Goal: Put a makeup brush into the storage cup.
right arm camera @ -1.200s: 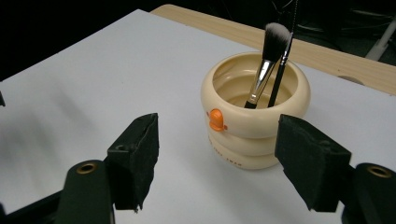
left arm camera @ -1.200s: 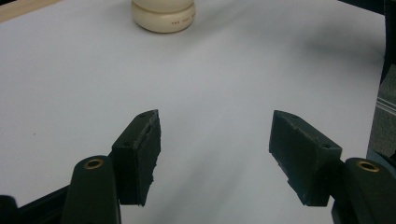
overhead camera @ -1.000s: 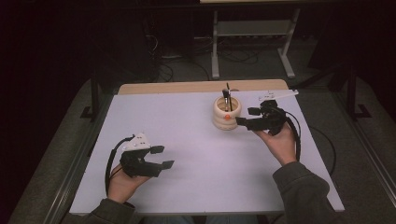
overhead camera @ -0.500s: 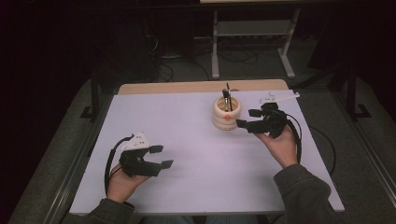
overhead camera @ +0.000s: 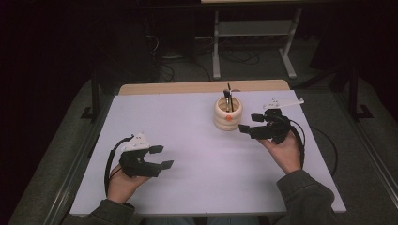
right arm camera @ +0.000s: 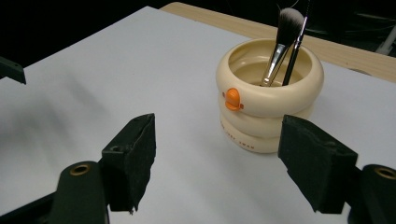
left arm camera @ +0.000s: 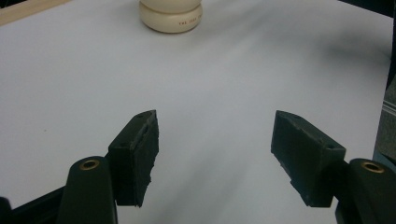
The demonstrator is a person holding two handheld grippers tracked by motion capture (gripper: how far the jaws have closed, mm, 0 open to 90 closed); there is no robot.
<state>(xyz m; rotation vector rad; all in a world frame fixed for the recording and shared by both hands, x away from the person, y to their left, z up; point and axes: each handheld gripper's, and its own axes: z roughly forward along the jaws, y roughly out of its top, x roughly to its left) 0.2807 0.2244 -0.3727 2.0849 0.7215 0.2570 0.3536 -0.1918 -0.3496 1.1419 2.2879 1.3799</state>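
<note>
Brushes (right arm camera: 285, 44), 2 of them, stand untouched in the cream holder (overhead camera: 227, 114), with the right gripper (overhead camera: 251, 123) near it, open and empty.

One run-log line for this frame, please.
right gripper: open, beside cream holder | brushes: in holder | left gripper: open, empty

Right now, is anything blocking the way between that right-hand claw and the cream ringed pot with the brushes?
Nothing visible does. The right gripper, fingers open, sits just beside the cream ringed pot, with bare white tabletop between them.
</note>
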